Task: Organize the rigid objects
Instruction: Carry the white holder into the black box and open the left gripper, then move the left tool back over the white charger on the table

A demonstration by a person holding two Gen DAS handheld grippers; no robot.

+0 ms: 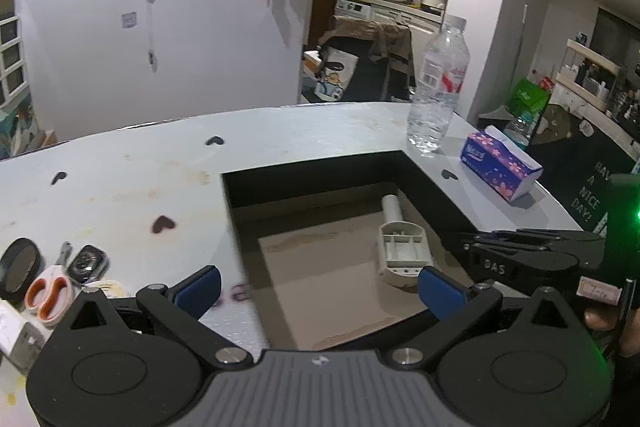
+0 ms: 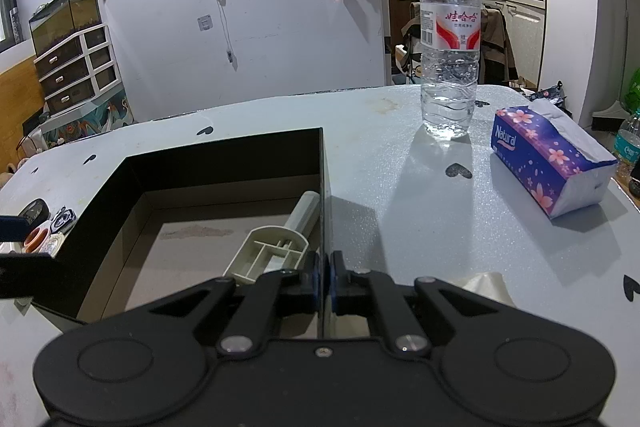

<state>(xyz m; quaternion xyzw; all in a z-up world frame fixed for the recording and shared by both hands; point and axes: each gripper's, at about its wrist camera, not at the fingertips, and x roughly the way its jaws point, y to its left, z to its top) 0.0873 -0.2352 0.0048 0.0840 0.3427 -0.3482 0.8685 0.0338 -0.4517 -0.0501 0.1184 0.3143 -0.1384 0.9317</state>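
Left wrist view: left gripper (image 1: 320,285) stood spread wide, blue pads (image 1: 202,289) far apart, nothing between them, hanging over the near edge of the black box (image 1: 304,179). Box was open-topped, brown floor. White plastic holder (image 1: 404,257) lay inside against the box's right wall, a white tube end sticking out toward the far wall. Left of the box on the white table (image 1: 132,179): orange-handled scissors (image 1: 50,297), a smartwatch (image 1: 86,263) just beside them, a round black disc (image 1: 20,269) further left. Water bottle (image 1: 440,87) stood upright past the box's far right corner, tissue pack (image 1: 502,167) to its right. Right gripper (image 1: 528,255) came in from the right at the box wall.

Right wrist view: right gripper (image 2: 323,277) was clamped tight on the box's thin right wall (image 2: 325,195), pads pressed on both sides of it. Holder (image 2: 272,249) sat just inside that wall, touching or nearly touching it. Bottle (image 2: 450,39) and tissue pack (image 2: 552,157) sat well apart from the box on the table (image 2: 392,211).
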